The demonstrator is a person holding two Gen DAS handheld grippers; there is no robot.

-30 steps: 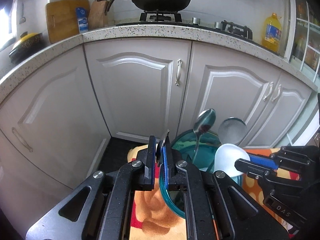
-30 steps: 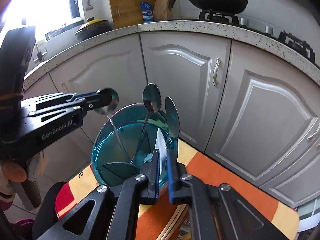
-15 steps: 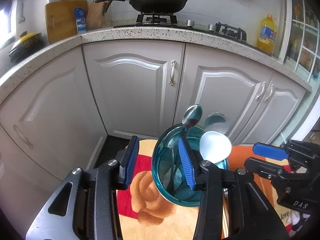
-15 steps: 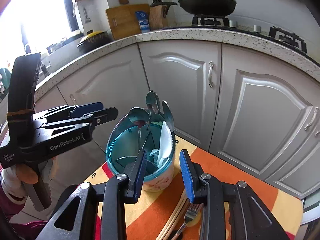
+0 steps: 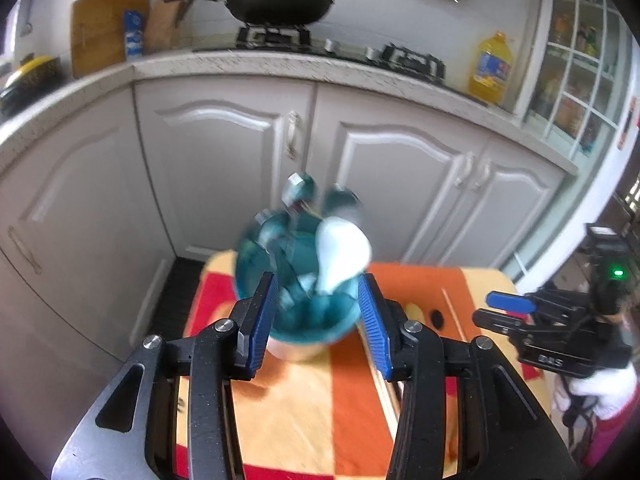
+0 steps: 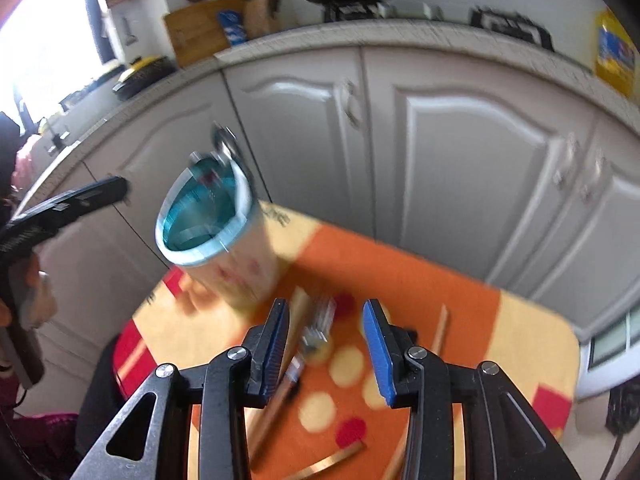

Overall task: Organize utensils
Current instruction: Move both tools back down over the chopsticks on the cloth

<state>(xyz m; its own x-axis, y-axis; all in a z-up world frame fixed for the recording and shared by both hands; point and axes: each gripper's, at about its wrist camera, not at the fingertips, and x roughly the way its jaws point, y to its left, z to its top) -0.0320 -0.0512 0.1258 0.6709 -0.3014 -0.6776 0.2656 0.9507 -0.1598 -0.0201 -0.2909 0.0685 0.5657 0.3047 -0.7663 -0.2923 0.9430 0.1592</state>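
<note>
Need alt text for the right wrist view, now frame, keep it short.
The open right gripper hovers empty over an orange patterned tablecloth above a fork and scattered chopsticks. Ahead to the left stands a teal-rimmed utensil holder with spoons sticking out, motion-blurred. White kitchen cabinets fill the background; the left gripper enters from the left.

A black lidded wok (image 5: pixel 280 5) sits on a black gas hob (image 5: pixel 273 36) atop the speckled stone worktop (image 5: pixel 248 65). Left of the hob stand a wooden knife block (image 5: pixel 163 28), a blue-and-white packet (image 5: pixel 133 40) and a wooden chopping board (image 5: pixel 103 32) leaning against the wall. A yellow plastic oil bottle (image 5: pixel 490 69) stands at the right end of the worktop. Below it run white panelled cabinet doors (image 5: pixel 224 160) with metal handles (image 5: pixel 293 140). A glass-fronted white cupboard (image 5: pixel 576 56) occupies the far right. A yellow-and-black lidded pot (image 6: pixel 144 70) rests near the bright window (image 6: pixel 48 44).
</note>
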